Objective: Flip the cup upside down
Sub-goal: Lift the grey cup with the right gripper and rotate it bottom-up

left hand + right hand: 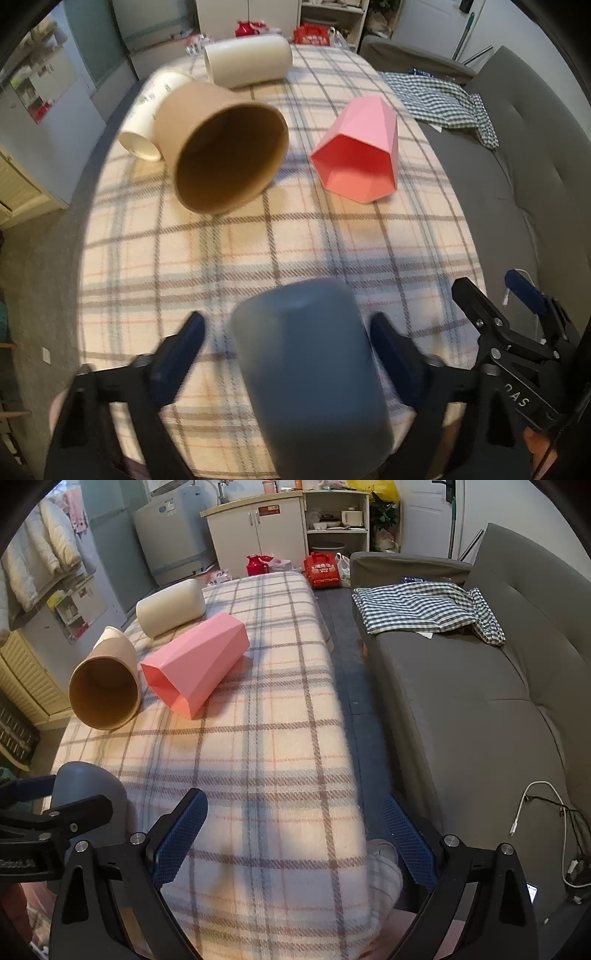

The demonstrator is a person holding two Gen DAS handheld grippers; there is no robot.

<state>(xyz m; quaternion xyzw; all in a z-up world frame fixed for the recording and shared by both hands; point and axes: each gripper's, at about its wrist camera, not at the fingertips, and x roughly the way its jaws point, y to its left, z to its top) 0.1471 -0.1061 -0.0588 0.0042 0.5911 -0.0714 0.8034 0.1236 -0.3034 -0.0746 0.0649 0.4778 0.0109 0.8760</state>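
A grey-blue cup stands base up on the plaid cloth, between the fingers of my left gripper. The blue pads stand apart from its sides, so the left gripper is open. The same cup shows at the left edge of the right wrist view. My right gripper is open and empty over the near edge of the cloth. A brown paper cup, a pink faceted cup, a cream cup and a white printed cup lie on their sides farther back.
The plaid-covered table drops off at its right edge to a dark floor gap. A grey sofa with a checked cloth stands to the right. A white cable lies on the sofa. Cabinets and a fridge stand at the back.
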